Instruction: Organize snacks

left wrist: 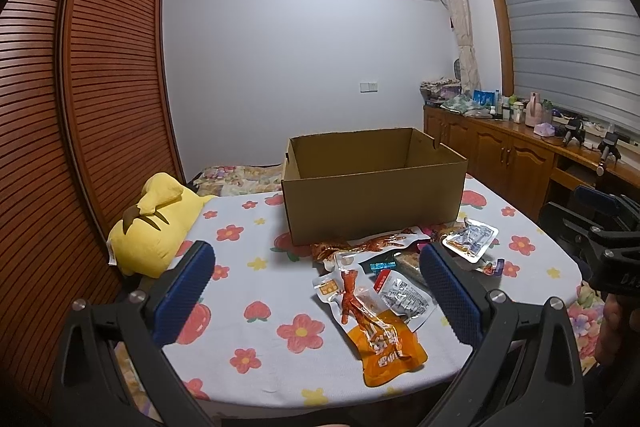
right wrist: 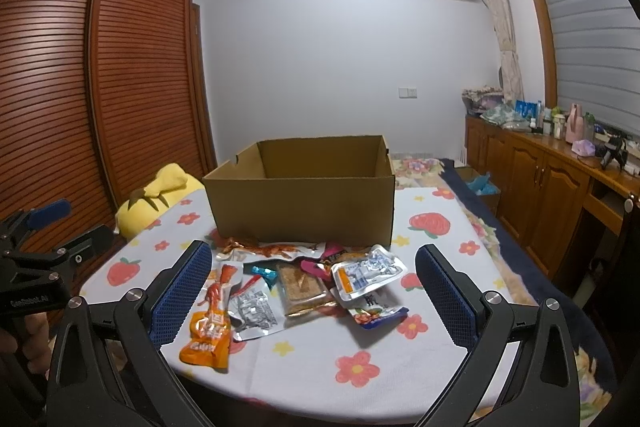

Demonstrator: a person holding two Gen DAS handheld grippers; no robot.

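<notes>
An open brown cardboard box [left wrist: 374, 187] [right wrist: 300, 195] stands on the flowered cloth; its inside shows nothing. Several snack packets lie in a pile in front of it: an orange chicken-foot packet [left wrist: 376, 339] [right wrist: 210, 323], a silver packet [left wrist: 406, 297] [right wrist: 254, 311], a brown bar [right wrist: 306, 287], a white tray packet [left wrist: 472, 239] [right wrist: 366, 273]. My left gripper [left wrist: 316, 275] is open and empty, above the table left of the pile. My right gripper [right wrist: 314, 279] is open and empty, hovering over the pile.
A yellow plush toy [left wrist: 156, 223] [right wrist: 160, 195] lies at the table's left edge. A wooden slatted wardrobe [left wrist: 80, 87] stands on the left. A wooden sideboard [right wrist: 552, 179] with bottles runs along the right. A bed lies behind the table.
</notes>
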